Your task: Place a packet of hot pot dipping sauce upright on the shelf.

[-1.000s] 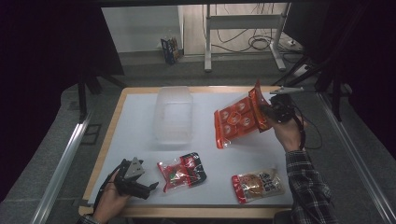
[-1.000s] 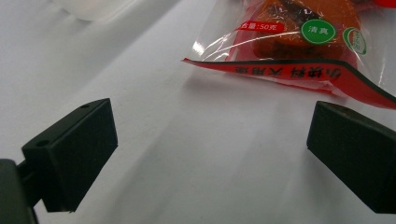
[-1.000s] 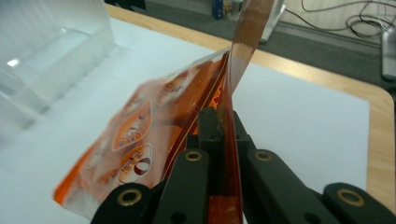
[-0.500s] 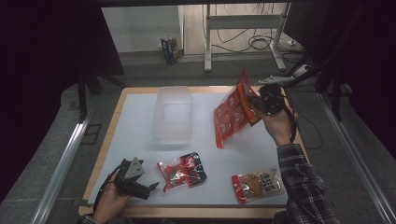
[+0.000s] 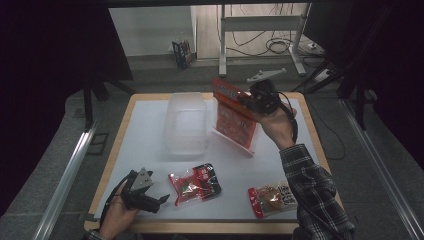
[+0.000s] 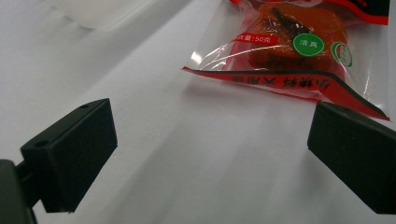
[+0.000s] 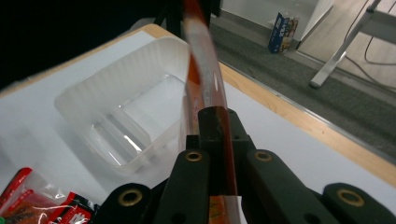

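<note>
My right gripper (image 5: 243, 100) is shut on the upper edge of a large red snack bag (image 5: 232, 125). It holds the bag up off the table, so the bag hangs nearly upright just right of a clear plastic tub (image 5: 186, 122). In the right gripper view the bag's edge (image 7: 205, 79) runs up between the shut jaws of the gripper (image 7: 215, 121), with the tub (image 7: 126, 116) beyond it. My left gripper (image 5: 160, 200) rests open at the table's front left, and between its jaws (image 6: 210, 154) is bare table. A small red and black packet (image 5: 196, 183) lies just ahead of it (image 6: 299, 46).
A third packet (image 5: 272, 199) with brown contents lies at the front right, beside the person's right sleeve. The white table top (image 5: 150, 150) has a wooden rim. Behind the table are a metal frame's legs (image 5: 222, 45), cables and a small box (image 5: 181, 52) on the floor.
The right gripper has lifted the red bag and carried it left toward the tub; the bag has swung from lying flat to hanging upright. The left gripper has stayed put.
</note>
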Demonstrator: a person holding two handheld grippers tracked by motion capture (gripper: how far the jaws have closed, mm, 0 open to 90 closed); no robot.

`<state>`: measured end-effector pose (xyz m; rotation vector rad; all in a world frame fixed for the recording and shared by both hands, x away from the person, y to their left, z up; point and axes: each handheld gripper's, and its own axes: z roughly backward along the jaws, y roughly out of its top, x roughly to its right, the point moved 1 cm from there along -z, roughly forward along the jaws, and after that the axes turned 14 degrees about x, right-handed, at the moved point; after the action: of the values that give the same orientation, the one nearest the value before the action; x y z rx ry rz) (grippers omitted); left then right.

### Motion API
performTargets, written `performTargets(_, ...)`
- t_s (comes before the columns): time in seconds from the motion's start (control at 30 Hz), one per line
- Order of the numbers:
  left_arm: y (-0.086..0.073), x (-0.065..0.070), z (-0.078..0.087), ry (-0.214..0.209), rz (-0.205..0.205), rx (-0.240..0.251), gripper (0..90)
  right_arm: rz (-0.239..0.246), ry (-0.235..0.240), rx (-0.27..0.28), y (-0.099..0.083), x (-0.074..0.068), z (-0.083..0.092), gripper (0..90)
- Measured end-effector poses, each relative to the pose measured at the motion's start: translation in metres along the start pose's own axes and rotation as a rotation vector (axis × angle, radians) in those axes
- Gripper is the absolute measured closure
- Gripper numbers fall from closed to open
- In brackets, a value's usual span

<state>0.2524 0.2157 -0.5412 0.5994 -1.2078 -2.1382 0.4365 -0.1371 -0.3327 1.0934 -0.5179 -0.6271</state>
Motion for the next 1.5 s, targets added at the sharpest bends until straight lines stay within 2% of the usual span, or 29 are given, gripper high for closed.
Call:
performTargets(0.03,0.0,0.0,0.0,0.0,0.0,0.0,1.2,0.0,0.0,0.0,0.0,0.0,0.0,88.5)
performTargets(0.1,0.0,0.0,0.0,0.0,0.003,0.002,1.2,0.047,-0.007,-0.016,0.006,-0.009,-0.003,88.5)
performTargets(0.2,0.0,0.0,0.0,0.0,-0.004,-0.001,1.2,0.049,-0.009,-0.001,0.013,-0.011,-0.004,88.5)
performTargets(0.37,0.0,0.001,-0.001,-0.001,-0.005,-0.004,1.2,0.033,0.004,0.021,0.026,-0.012,-0.006,88.5)
performTargets(0.5,0.0,0.001,0.0,-0.005,-0.006,-0.005,1.2,0.047,0.01,0.027,0.035,-0.017,-0.009,88.5)
performTargets(0.97,0.001,0.002,0.0,-0.009,-0.008,-0.005,1.2,0.006,0.046,0.058,0.058,-0.021,-0.027,88.4)
performTargets(1.5,0.0,0.003,-0.001,-0.013,-0.012,-0.009,1.2,-0.008,0.043,0.054,0.078,-0.03,-0.067,88.5)
